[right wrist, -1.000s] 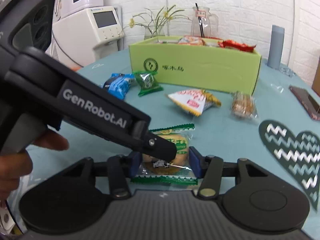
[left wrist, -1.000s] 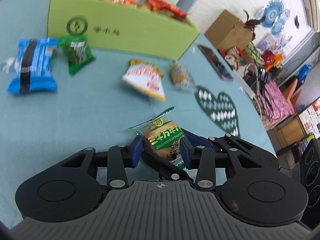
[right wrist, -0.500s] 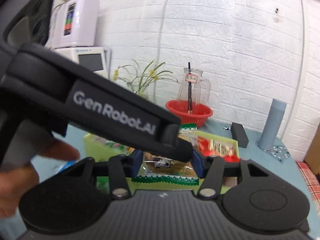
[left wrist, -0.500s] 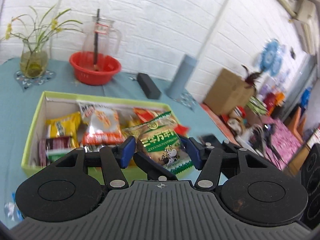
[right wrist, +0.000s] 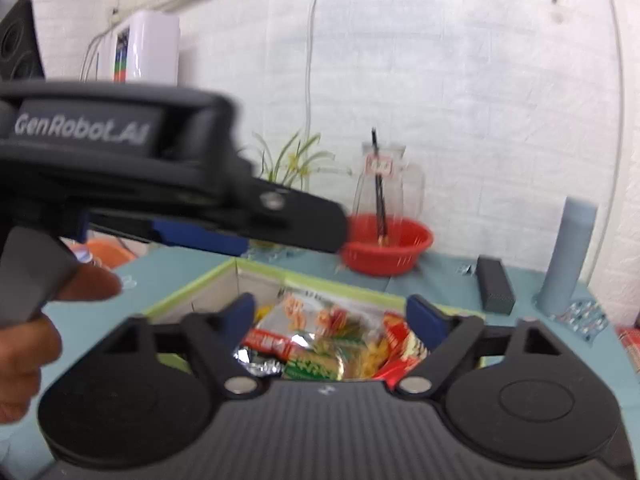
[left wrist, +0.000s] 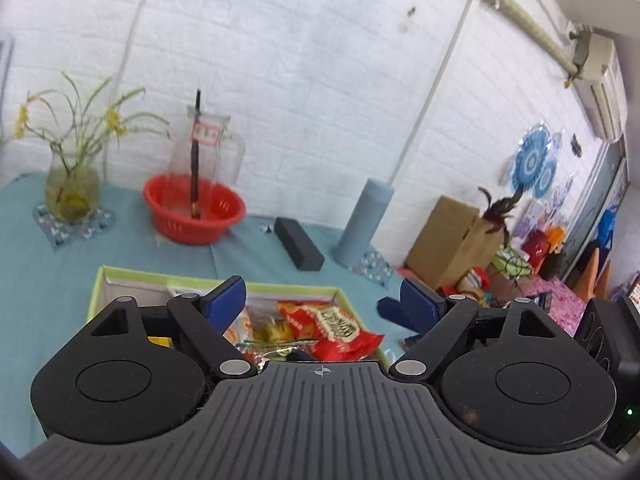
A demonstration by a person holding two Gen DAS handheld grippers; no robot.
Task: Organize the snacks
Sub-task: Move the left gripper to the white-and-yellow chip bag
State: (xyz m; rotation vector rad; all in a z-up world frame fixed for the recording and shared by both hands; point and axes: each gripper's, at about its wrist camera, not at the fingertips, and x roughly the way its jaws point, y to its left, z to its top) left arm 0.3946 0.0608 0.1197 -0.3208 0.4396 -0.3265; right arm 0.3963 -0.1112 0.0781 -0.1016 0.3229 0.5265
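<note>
Fingers of the left gripper (left wrist: 322, 304) stand wide apart with nothing between their blue pads, poised above the green box (left wrist: 120, 274). Below the gap lies a red snack bag (left wrist: 332, 326) inside the box, with other packets around it, among them a clear wrapper with a green edge (left wrist: 276, 346). Just right of the left gripper, a blue fingertip of the right gripper shows at the box's right edge.

The right gripper (right wrist: 330, 312) is spread open too, holding nothing, and hangs over the same box (right wrist: 192, 290). Between its pads, down in the box, sit a green and yellow snack packet (right wrist: 320, 364), a red bag (right wrist: 400, 344) and a silver foil wrapper (right wrist: 256, 362). The left gripper crosses the upper left of the right wrist view, blurred, with the person's hand (right wrist: 24, 344) on its grip.

Farther back on the blue tablecloth (left wrist: 52, 280) stand a red basket (left wrist: 194, 208) with a glass jug (left wrist: 208, 152) in it, a vase of flowers (left wrist: 72, 188) to the far left, a black case (left wrist: 298, 248) and a grey-blue bottle (left wrist: 364, 224) to the right.
</note>
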